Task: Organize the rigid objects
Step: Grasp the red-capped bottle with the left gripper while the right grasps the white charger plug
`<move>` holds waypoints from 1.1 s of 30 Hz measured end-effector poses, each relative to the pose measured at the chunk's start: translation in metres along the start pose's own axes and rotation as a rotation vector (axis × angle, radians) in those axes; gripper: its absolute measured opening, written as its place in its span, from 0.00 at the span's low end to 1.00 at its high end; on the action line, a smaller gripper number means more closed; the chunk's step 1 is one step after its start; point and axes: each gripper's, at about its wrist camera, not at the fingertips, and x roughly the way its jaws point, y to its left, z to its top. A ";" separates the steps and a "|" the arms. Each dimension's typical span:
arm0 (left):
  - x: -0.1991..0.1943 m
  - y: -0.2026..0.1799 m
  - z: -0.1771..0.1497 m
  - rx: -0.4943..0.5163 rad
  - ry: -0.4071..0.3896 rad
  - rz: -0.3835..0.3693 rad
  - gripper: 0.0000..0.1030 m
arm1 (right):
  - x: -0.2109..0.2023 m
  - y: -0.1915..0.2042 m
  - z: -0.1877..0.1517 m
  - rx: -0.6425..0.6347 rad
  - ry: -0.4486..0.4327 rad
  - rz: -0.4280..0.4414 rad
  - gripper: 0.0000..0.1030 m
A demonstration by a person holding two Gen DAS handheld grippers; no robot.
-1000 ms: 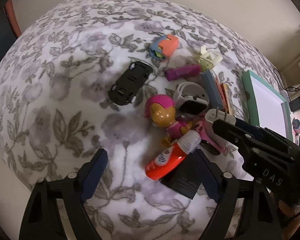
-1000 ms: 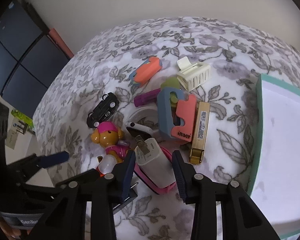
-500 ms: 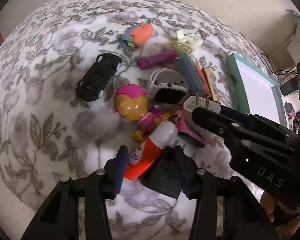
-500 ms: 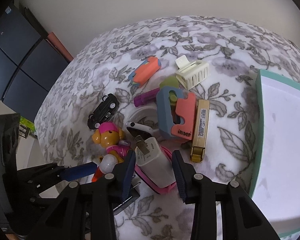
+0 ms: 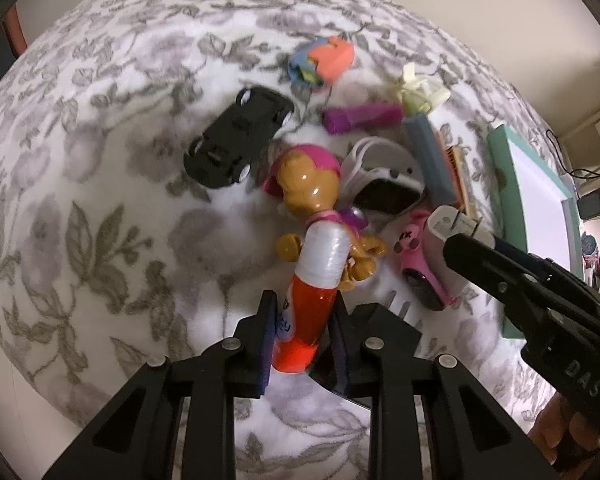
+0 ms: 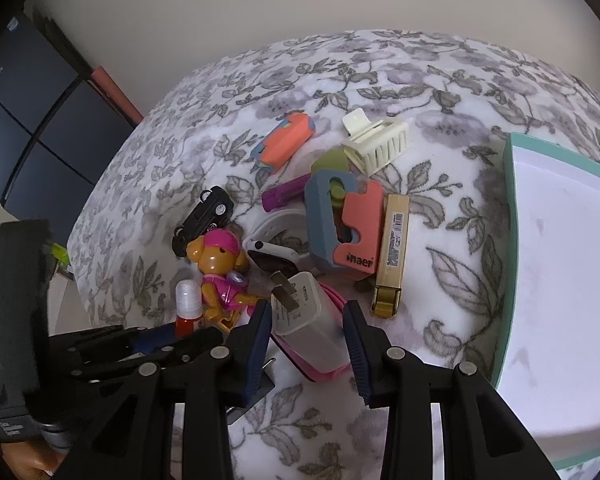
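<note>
**Q:** Between the left gripper (image 5: 300,334) pads, what sits, and how does it lie?

**A:** Orange tube (image 5: 306,320), white cap forward. Long axis running straight out along the fingers, cap end resting over the doll (image 5: 308,192). Jaws closing, tube between them, dark pads flanking both sides of the orange body; firm contact not yet certain.

**Q:** And at the right gripper (image 6: 306,334)?

**A:** White plug (image 6: 308,312), prongs pointing away from the fingers, lying on top of a pink case (image 6: 332,368). Jaws partly open, one pad at each flank of the plug; whether pressing, cannot tell.

**Q:** Which way to the tray (image 6: 512,240)?

**A:** Off to the right of both finger pairs. Nearer the right gripper; farther from the left, with the plug and the pile between.

**Q:** Judgement for the coming lift?

**A:** Likely straight up, to clear the cap off the doll before carrying sideways.
</note>
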 end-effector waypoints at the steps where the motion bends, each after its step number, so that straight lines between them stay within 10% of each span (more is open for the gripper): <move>1: 0.001 0.000 0.001 -0.003 0.001 -0.002 0.25 | 0.001 0.001 0.000 -0.006 0.000 -0.004 0.38; 22: -0.005 0.018 0.000 -0.058 -0.005 -0.039 0.25 | 0.003 -0.001 -0.003 -0.014 0.015 0.015 0.46; 33: -0.008 0.031 -0.001 -0.102 -0.006 -0.056 0.22 | 0.013 0.017 -0.005 -0.136 0.023 -0.112 0.38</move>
